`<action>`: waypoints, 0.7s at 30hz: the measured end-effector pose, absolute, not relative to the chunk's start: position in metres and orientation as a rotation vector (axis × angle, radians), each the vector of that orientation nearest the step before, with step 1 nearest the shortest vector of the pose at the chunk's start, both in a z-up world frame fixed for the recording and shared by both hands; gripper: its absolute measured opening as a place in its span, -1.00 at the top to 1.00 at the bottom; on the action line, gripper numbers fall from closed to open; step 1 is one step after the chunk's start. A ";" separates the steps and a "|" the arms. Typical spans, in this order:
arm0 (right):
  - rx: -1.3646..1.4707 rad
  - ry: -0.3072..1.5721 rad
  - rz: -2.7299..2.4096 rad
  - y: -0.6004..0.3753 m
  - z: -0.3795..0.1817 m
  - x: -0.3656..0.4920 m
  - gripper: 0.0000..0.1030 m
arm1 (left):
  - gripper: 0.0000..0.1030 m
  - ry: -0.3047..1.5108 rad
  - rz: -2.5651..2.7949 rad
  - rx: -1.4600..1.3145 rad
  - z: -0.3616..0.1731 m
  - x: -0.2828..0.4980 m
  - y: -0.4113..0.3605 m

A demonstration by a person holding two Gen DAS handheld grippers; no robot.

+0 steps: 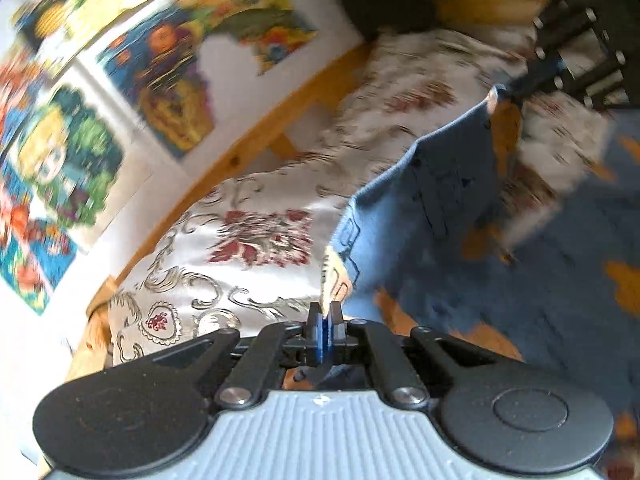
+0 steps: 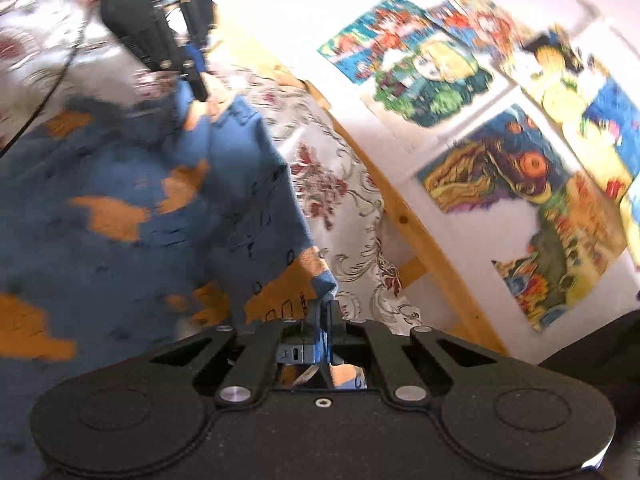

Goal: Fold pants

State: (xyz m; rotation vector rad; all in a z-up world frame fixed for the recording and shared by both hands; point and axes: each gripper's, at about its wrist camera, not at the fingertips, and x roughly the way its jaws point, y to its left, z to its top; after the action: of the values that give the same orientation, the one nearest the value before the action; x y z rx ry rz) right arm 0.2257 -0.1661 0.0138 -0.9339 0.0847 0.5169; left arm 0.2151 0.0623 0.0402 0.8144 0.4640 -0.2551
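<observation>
Clearly I have the pants, one pair in blue cloth with orange patches, lifted between my two tools over the bed, with the rest of the garment spread below on the patterned bedspread. My left gripper has its jaws clenched on a corner of the fabric, and my right gripper is likewise clamped on a blue-and-orange edge; each view also catches the other tool at the far end of the same raised edge. I judge the reason for this two-point hold is to keep one straight edge taut so it can be carried over the lower layer and laid down evenly, which would make a fold. Both frames are motion-blurred, so I cannot tell which edge it is, waistband or leg hem. Counting outward: one garment, two grippers, one bed with a wooden frame along the wall, and at least four colourful pictures pinned to that white wall, though blur keeps me from an exact tally.
</observation>
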 end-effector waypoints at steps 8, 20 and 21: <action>-1.032 0.087 0.545 -0.164 -0.027 0.143 0.98 | 0.95 0.432 -0.360 1.084 -0.002 0.161 0.056; -0.973 0.197 0.548 -0.145 -0.072 0.077 0.97 | 0.94 0.493 -0.411 1.189 -0.052 0.127 0.070; -0.982 0.204 0.554 -0.144 -0.075 0.077 0.96 | 0.88 0.494 -0.407 1.195 -0.055 0.126 0.070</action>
State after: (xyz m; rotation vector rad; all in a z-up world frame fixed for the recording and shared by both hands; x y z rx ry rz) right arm 0.0767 -0.1440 -0.0749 -0.9817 0.2035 0.5535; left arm 0.1261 0.0704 -0.0549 1.1951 0.4943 -0.4067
